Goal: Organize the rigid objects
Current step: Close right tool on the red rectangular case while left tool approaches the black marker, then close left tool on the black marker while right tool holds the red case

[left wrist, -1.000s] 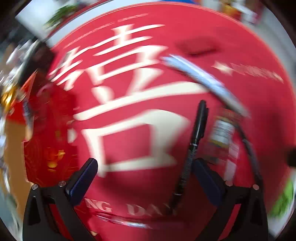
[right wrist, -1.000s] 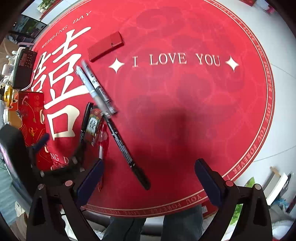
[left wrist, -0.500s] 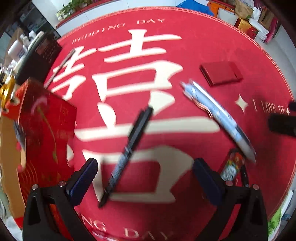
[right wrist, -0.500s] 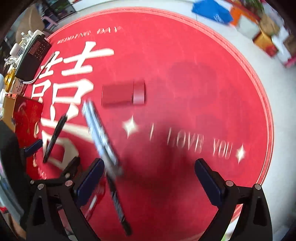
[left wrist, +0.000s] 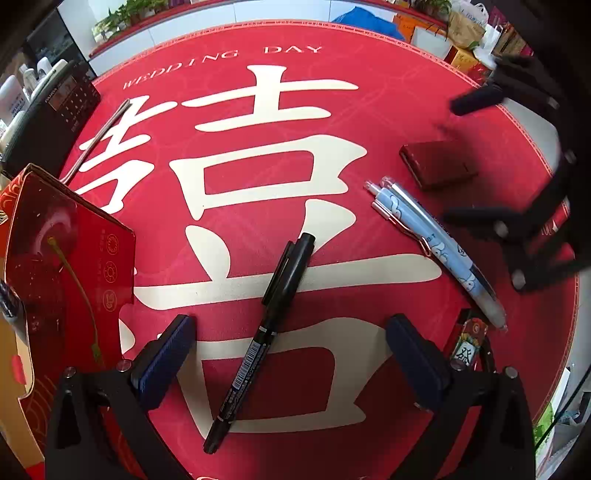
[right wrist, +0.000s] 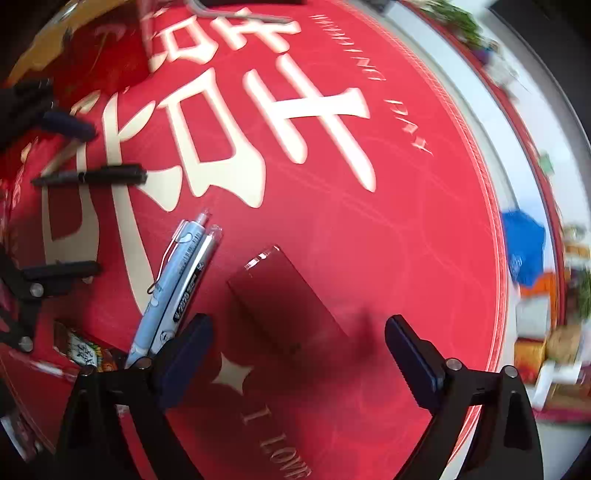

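A black marker (left wrist: 266, 328) lies on the red round mat (left wrist: 236, 266), between the jaws of my open left gripper (left wrist: 290, 358); it also shows in the right wrist view (right wrist: 92, 176). Two pens, one pale blue (left wrist: 436, 243), lie side by side to its right, also in the right wrist view (right wrist: 173, 291). A dark red flat box (left wrist: 437, 164) lies beyond them. My open right gripper (right wrist: 297, 354) hovers over that box (right wrist: 284, 299) and shows in the left wrist view (left wrist: 491, 158).
A red gift box (left wrist: 55, 266) stands at the left of the mat. A black device (left wrist: 51, 122) and a metal rod (left wrist: 99, 136) lie at the far left. A small colourful packet (left wrist: 467, 343) lies near the right finger. Bags and boxes (left wrist: 461, 33) stand beyond the mat.
My right gripper has swung toward the dark red box, which now lies between its fingers. My left gripper has steadied over the black marker, now closer and centred between its fingers.
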The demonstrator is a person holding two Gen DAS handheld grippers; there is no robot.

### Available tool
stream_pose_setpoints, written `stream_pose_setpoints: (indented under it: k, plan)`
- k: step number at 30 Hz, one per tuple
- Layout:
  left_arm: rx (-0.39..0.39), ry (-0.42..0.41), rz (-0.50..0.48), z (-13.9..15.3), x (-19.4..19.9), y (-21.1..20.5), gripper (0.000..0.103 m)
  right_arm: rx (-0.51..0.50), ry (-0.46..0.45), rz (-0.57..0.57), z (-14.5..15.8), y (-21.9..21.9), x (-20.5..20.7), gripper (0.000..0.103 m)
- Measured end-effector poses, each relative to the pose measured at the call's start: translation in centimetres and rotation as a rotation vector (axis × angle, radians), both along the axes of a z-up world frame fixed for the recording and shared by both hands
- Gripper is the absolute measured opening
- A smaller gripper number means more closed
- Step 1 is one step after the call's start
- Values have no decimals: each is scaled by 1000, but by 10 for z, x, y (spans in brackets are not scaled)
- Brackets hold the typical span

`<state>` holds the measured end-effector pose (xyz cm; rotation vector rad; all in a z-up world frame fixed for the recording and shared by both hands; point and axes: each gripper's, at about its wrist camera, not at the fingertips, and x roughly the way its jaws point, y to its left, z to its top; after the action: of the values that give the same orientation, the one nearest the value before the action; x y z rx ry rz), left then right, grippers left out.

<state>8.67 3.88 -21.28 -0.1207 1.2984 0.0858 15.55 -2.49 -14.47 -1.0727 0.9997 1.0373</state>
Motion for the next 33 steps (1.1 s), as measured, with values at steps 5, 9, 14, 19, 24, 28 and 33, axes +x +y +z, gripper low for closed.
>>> stream_pose_setpoints:
  k: [5, 9, 14, 19, 24, 28, 33]
  plan:
    - [2, -19, -26, 3, -17, -1, 103, -27, 205, -147, 3, 9, 20, 55]
    - [0, -27, -76, 12, -24, -5, 103, -81, 260, -330, 2, -4, 23, 36]
    - [6, -40, -213, 19, -34, -45, 103, -90, 381, -630, -8, -55, 12, 36]
    - [7, -43, -166, 20, -26, -22, 103, -93, 342, -665, -14, -75, -7, 36]
    - [10, -41, -198, 21, -26, -15, 103, -101, 364, -687, -14, -65, -10, 36]
    - [8, -25, -325, 22, -33, -17, 92, -75, 435, -745, -9, -61, -1, 36]
    - [22, -15, -309, 33, -39, -18, 67, -31, 485, -813, 0, -78, -14, 36]
